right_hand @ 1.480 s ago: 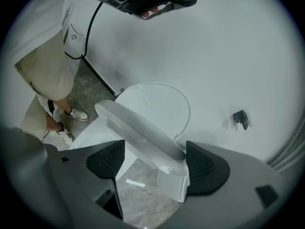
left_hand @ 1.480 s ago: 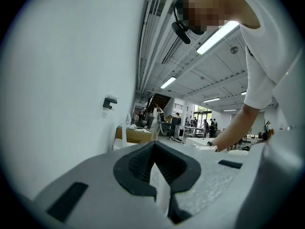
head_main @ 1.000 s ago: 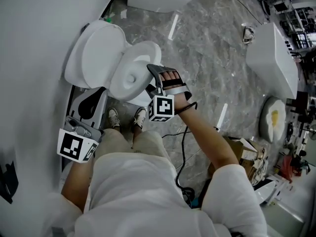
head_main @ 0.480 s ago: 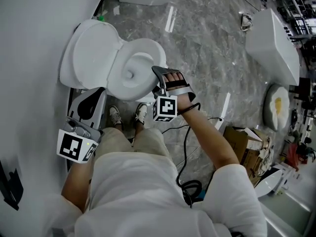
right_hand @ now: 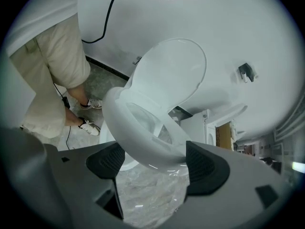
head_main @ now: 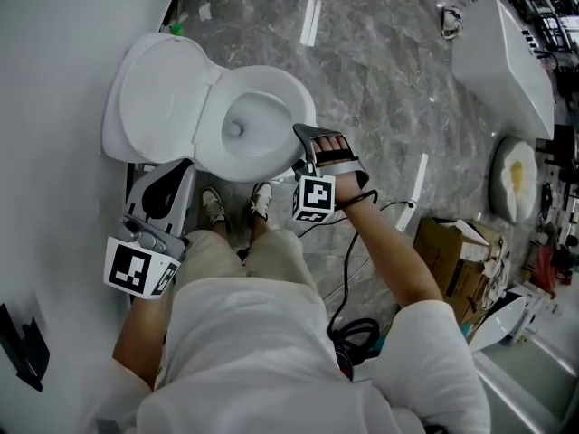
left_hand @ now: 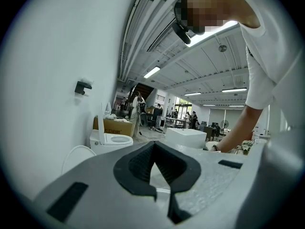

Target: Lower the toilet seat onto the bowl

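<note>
I judge the job partly done: the seat (head_main: 280,107) is off the upright lid (head_main: 158,98) and hangs tilted over the bowl (head_main: 240,132), not yet resting on it. In the right gripper view there is a gap under the seat's (right_hand: 147,144) front rim. The right gripper (head_main: 300,152) has its jaws set wide and closed on that front rim, which fills the space between its pads (right_hand: 205,163). The left gripper (head_main: 174,174) is held low beside the wall (head_main: 54,107), well apart from the toilet, its jaws together and empty. What is left is the last stretch down, then the release. I see nothing lying between seat and bowl. My shoes (head_main: 258,202) stand just beside the bowl's foot. A cable (head_main: 348,269) trails across the floor (head_main: 380,89) near a cardboard box (head_main: 448,251), clear of the work.
</note>
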A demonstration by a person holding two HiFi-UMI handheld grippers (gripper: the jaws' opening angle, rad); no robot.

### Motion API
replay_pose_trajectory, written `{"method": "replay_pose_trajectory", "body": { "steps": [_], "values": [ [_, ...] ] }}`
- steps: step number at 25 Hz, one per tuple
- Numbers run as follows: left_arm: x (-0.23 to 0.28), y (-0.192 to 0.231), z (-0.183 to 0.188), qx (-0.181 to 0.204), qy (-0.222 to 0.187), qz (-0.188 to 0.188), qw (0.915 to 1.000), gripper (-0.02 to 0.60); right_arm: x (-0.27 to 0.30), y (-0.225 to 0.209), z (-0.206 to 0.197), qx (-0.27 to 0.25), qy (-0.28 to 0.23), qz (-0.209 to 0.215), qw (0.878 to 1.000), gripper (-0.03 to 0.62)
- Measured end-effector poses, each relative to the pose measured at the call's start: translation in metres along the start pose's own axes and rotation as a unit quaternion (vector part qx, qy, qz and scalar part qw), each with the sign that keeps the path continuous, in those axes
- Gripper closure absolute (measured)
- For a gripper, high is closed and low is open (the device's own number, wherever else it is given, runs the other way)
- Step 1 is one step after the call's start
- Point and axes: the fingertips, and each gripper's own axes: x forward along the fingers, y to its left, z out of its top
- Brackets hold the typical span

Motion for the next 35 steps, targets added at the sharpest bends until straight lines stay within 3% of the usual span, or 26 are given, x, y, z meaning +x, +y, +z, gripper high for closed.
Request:
{"method": "replay_pose_trajectory", "body": {
  "steps": [18,35],
  "values": [
    [0.038,-0.027,-0.014,0.002,0.021,-0.024,0.9995,0.581,0.005,0.038,-0.044,0.023,0.014,0.024,0.999,0.218],
    [0.066,-0.054,-0.055,-0.010,0.050,-0.030,0.9983,0.581,0.031,0.072,-0.083,0.056,0.011,0.031,0.998,0.218]
  ]
}}
